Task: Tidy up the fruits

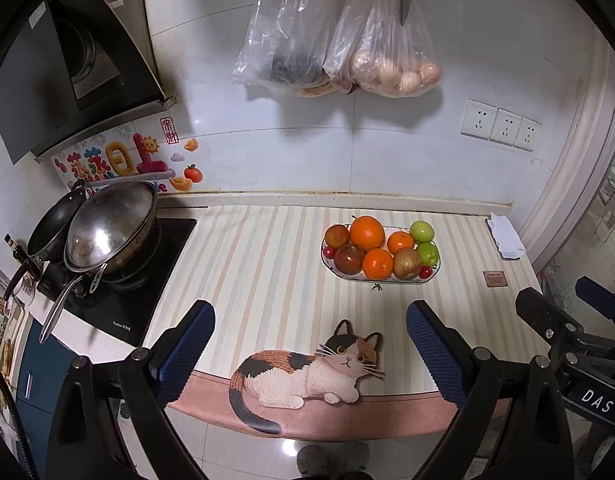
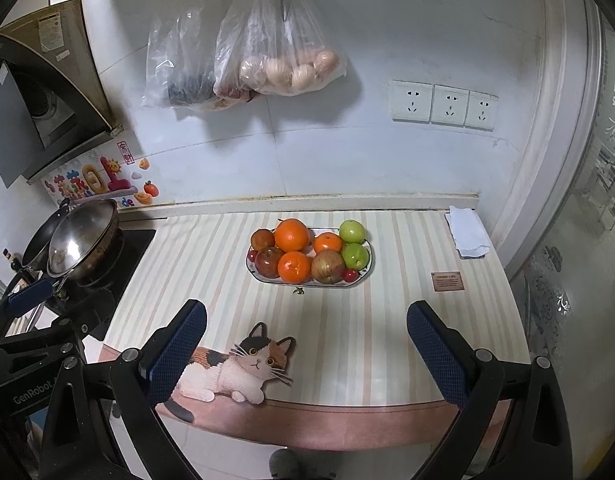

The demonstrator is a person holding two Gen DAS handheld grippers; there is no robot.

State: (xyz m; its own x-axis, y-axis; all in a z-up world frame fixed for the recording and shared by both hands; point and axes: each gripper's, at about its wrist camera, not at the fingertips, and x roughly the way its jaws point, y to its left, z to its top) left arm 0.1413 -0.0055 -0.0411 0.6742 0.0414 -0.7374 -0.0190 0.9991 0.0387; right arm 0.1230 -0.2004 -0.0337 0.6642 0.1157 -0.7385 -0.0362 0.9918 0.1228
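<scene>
A white oval plate [image 1: 436, 269] [image 2: 369, 266] sits on the striped counter mat toward the back. It holds oranges [image 1: 366, 233] [image 2: 292, 235], red apples [image 1: 348, 259] [image 2: 327, 266], two green apples [image 1: 427, 254] [image 2: 355, 255] and small red cherry-like fruits [image 2: 350, 275]. My left gripper [image 1: 310, 354] is open and empty, above the counter's front edge, well short of the plate. My right gripper [image 2: 306, 354] is also open and empty, at the front edge. The right gripper also shows in the left wrist view [image 1: 563, 312].
A cat-shaped mat [image 1: 307, 376] [image 2: 235, 372] lies at the front edge. A stove with a wok [image 1: 111, 232] [image 2: 83, 236] stands at left. A folded white cloth [image 1: 505, 236] [image 2: 467, 232] and a small brown tag [image 2: 447, 281] lie at right. Bags [image 2: 279, 60] and scissors hang on the wall.
</scene>
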